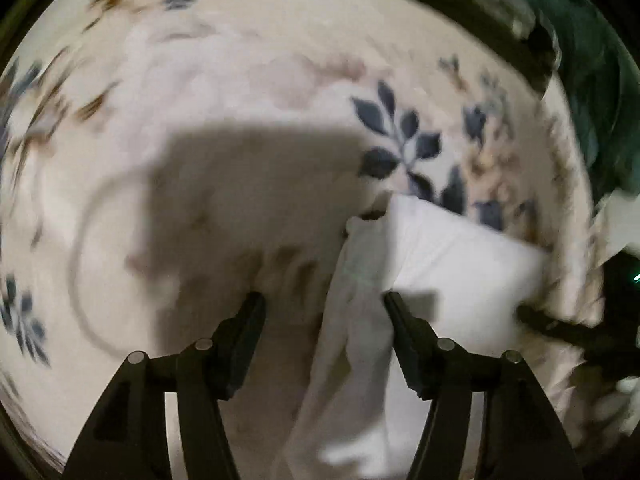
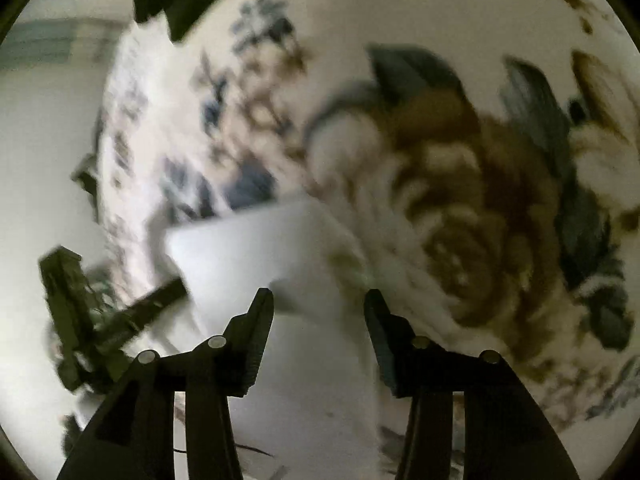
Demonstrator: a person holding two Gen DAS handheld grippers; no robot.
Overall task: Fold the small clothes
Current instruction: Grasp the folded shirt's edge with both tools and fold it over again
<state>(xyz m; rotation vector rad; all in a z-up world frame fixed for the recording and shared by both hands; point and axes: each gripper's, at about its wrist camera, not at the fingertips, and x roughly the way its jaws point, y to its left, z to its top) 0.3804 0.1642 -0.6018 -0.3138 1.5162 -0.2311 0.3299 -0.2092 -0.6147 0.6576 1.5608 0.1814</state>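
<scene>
Clearly blurred by motion, both wrist views looked down on a cream floral blanket printed with dark blue leaves and brown roses (image 1: pixel 248 80), which covered the surface under the work.

From the left wrist view, the left gripper (image 1: pixel 324 300) stood with its jaws spread apart, clamped on nothing. A small white cloth garment (image 1: pixel 452 256) lay on the blanket in the lower right of the frame — its flat, folded part spread to the right of the right-hand finger, and a looser strip of the same white fabric ran down between the two fingers toward the bottom edge. The strip lay close against the right-hand finger; whether it touched the pad could not be told through the blur. A dark shadow fell over the blanket left of centre. At the right edge, the other dark tool (image 1: pixel 576 332) reached in toward the garment's far side.

From the right wrist view, the right gripper (image 2: pixel 319 300) likewise had its jaws parted and released. The white garment (image 2: pixel 256 248) sat just beyond and between the fingertips, extending down the middle of the frame — a large brown rose filled the blanket (image 2: pixel 460 208) to its right. In the lower left of that frame the left gripper (image 2: pixel 100 312) showed as a dark blurred shape beside the garment's edge.
</scene>
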